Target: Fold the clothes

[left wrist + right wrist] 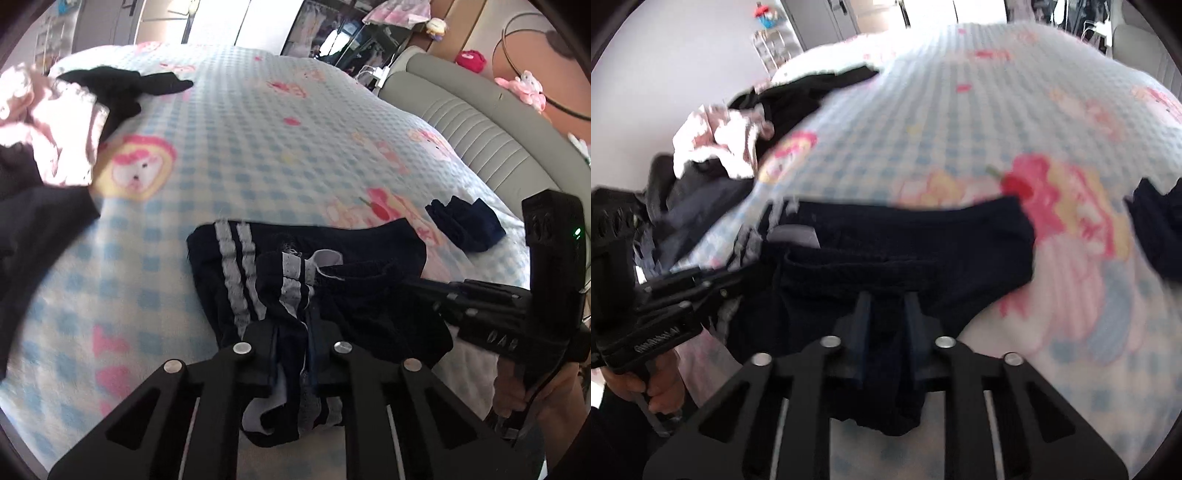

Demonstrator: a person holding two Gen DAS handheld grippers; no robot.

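Both claws clench the dark striped shorts [314, 280] lying near the bed's [258, 129] front edge: left gripper [293, 332], right gripper [886, 314]. Risk: thin pinches slipping, collapsing the fold.

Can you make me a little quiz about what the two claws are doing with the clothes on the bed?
1. True or false: the left claw is shut on the dark shorts with white stripes.
2. What does the right claw grip? A) a pink toy B) the dark shorts C) nothing
3. Fill the gap: a small dark blue cloth lies on its own on the checked ____.

Key
1. True; cloth is pinched between its fingers.
2. B; both claws grip the same shorts near their near edge.
3. Blanket; it is blue and white with pink pictures, and a pile of clothes lies at its far left.
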